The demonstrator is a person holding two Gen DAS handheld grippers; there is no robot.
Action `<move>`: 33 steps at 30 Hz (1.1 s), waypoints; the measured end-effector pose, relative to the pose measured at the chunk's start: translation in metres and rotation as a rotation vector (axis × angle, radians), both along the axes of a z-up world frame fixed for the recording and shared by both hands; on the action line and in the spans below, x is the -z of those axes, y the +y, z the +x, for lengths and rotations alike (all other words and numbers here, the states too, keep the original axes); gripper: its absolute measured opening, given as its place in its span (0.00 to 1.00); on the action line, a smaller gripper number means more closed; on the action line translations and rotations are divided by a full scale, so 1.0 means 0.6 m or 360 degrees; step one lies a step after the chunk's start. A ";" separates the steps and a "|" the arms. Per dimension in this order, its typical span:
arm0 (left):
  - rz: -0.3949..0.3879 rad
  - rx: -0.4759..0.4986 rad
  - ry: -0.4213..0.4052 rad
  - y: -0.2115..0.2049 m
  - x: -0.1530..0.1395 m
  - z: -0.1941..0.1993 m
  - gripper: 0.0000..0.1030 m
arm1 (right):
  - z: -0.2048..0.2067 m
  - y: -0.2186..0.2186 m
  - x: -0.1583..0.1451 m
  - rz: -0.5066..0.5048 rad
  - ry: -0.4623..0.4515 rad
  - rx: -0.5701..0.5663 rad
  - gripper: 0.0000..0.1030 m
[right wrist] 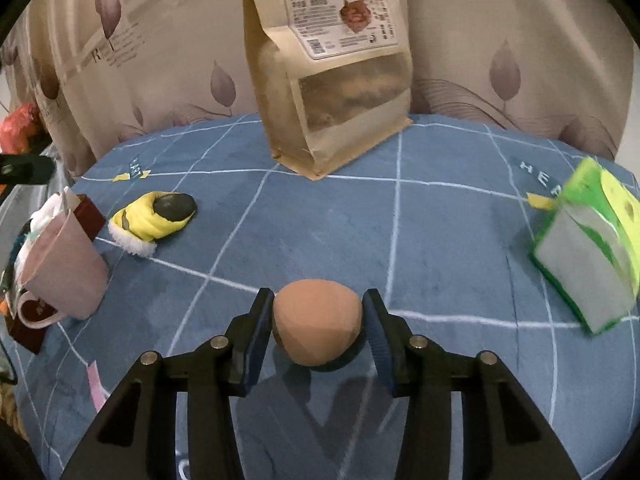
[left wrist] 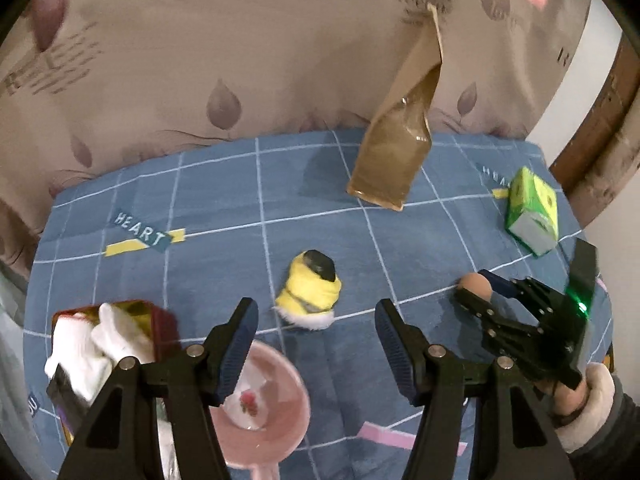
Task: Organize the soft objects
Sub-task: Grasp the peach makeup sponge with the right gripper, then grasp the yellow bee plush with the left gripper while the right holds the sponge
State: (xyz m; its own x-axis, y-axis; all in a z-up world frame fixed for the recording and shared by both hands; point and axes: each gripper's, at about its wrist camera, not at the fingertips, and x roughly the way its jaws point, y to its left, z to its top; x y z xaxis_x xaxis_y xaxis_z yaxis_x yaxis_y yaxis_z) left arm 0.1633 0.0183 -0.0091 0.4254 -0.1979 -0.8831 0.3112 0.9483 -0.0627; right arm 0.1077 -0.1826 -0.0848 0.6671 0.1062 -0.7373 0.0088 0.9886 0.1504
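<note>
A tan egg-shaped sponge (right wrist: pixel 318 326) sits between the pads of my right gripper (right wrist: pixel 318 334), which is shut on it; it also shows in the left wrist view (left wrist: pixel 476 285). A yellow plush toy (left wrist: pixel 310 290) with a black end and white fluffy trim lies on the blue checked cloth (left wrist: pixel 240 208); it shows in the right wrist view (right wrist: pixel 154 220) at the left. My left gripper (left wrist: pixel 316 342) is open and empty, just short of the plush toy. A pink mug (left wrist: pixel 268 404) stands under its left finger.
A brown paper snack bag (right wrist: pixel 328 80) stands at the back centre. A green and white packet (right wrist: pixel 592 248) lies at the right. A red tin (left wrist: pixel 116 344) with white cloth in it sits at the left beside the mug. A patterned curtain hangs behind.
</note>
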 end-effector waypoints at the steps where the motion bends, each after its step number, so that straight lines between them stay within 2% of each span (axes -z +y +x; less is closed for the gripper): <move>1: 0.0019 0.0012 0.0018 -0.007 0.004 0.008 0.60 | -0.005 -0.002 0.000 -0.0001 -0.0005 0.0002 0.41; 7: 0.0105 0.0050 0.0198 -0.036 0.046 0.060 0.61 | -0.018 0.011 0.002 -0.0074 -0.0051 -0.0008 0.41; 13: 0.0214 0.0029 0.0327 -0.050 0.092 0.105 0.61 | -0.017 0.002 0.002 -0.0030 -0.0062 -0.0002 0.41; 17: 0.0244 0.0016 0.0402 -0.053 0.119 0.117 0.61 | -0.017 0.004 0.004 -0.0018 -0.0057 -0.0005 0.41; 25: 0.0342 -0.0032 0.0517 -0.061 0.166 0.139 0.61 | -0.018 -0.001 0.005 0.0015 -0.0055 -0.0004 0.41; 29: 0.0359 -0.0031 0.0540 -0.066 0.180 0.146 0.61 | -0.020 -0.001 0.006 0.0031 -0.0053 -0.0001 0.41; 33: 0.0322 -0.0033 0.0522 -0.067 0.184 0.150 0.60 | -0.019 -0.001 0.006 0.0044 -0.0049 -0.0002 0.42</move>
State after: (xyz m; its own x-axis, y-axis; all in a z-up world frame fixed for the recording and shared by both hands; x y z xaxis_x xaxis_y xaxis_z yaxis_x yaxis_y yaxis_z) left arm 0.2533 -0.0220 -0.1194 0.1159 0.0000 -0.9933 0.2865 0.9575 0.0334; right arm 0.0962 -0.1832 -0.0885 0.6895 0.1270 -0.7131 0.0027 0.9841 0.1779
